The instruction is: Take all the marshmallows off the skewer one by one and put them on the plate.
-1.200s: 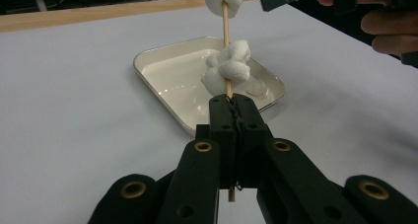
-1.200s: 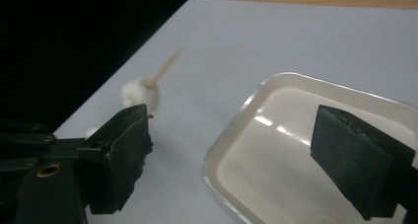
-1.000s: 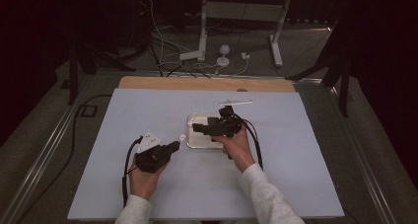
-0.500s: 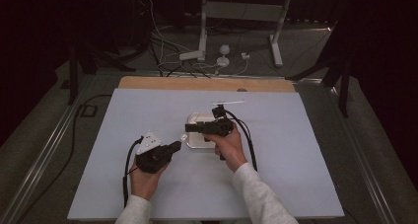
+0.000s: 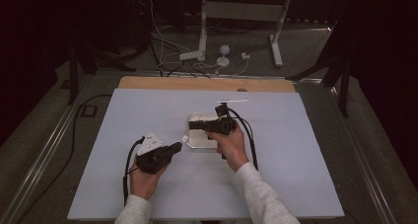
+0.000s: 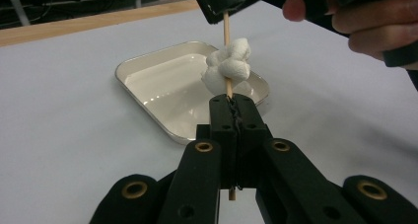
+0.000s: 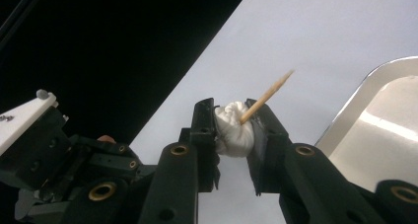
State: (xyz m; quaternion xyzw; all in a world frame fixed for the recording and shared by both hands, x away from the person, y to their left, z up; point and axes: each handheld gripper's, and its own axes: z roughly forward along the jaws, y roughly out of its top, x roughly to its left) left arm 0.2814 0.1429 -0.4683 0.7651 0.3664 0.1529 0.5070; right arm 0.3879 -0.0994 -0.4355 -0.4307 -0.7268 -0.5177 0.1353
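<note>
your left hand-held gripper (image 6: pixel 231 116) is fully closed on the lower end of a wooden skewer (image 6: pixel 226 34), jaws pinching the stick just below the marshmallow (image 6: pixel 228 66). from this hand-held gripper the skewer runs straight up and away, long axis in line with the jaws, and the marshmallow sits threaded on it right above the fingertips.

your right hand-held gripper (image 7: pixel 231 128) has just been closing, with the marshmallow (image 7: pixel 234 128) between its jaws; both pads now press the white lump from either side, jaws left only as wide as the lump. the pointed tip of the skewer (image 7: pixel 268 93) sticks out past it, up and to the right of the jaws.

judgement: the coming move turns on the stick's axis. the right hand-held gripper must travel along the skewer, toward the point and away from the left one, to slide the marshmallow off; any sideways pull would bend or snap the stick.

beyond both, the metal tray (image 6: pixel 148 61) lies on the pale surface (image 5: pixel 305 150), just behind and below the marshmallow.
</note>
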